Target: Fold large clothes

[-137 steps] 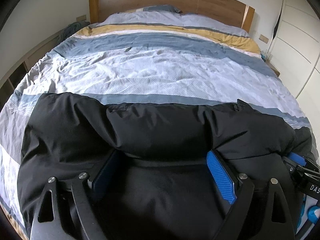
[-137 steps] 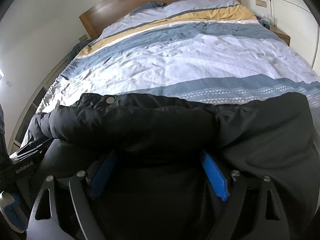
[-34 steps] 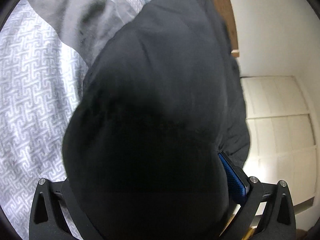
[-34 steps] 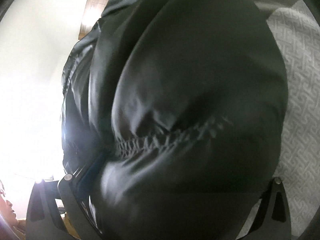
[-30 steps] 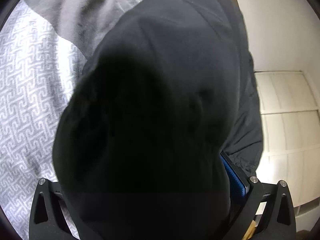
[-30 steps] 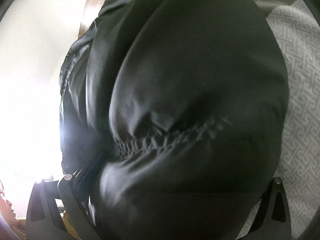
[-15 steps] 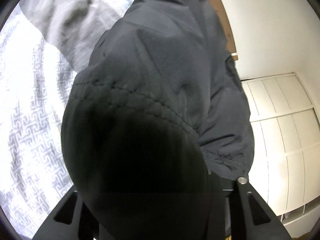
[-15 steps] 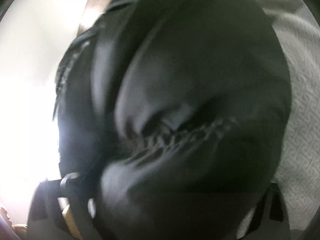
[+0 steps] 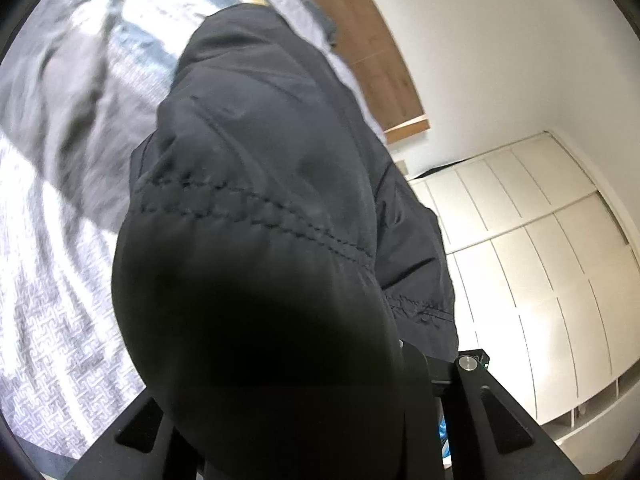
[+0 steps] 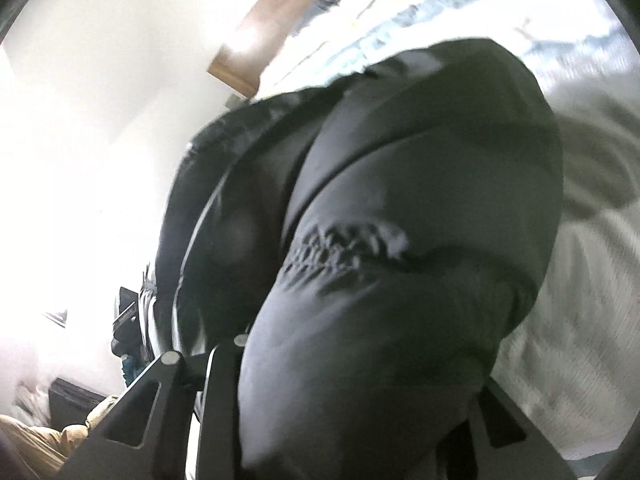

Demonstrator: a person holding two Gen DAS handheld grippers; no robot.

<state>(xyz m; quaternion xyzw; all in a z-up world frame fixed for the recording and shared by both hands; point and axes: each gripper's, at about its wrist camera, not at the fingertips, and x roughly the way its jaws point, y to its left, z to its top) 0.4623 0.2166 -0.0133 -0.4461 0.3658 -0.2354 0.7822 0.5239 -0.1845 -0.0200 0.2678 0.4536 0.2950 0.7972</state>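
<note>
A black padded jacket fills the middle of the left wrist view and bulges over my left gripper, which is shut on its fabric; the fingertips are hidden under the cloth. In the right wrist view the same jacket covers my right gripper, also shut on it with the pads hidden. The jacket hangs lifted above the striped bed cover, which also shows in the right wrist view.
A wooden headboard stands at the far end of the bed. White wardrobe doors lie to the right in the left wrist view. A bright white wall fills the left of the right wrist view.
Both grippers closed on the jacket, which lay flat on the bed, and lifted it. Over the last second both views have swung, showing more of the room and headboard.
</note>
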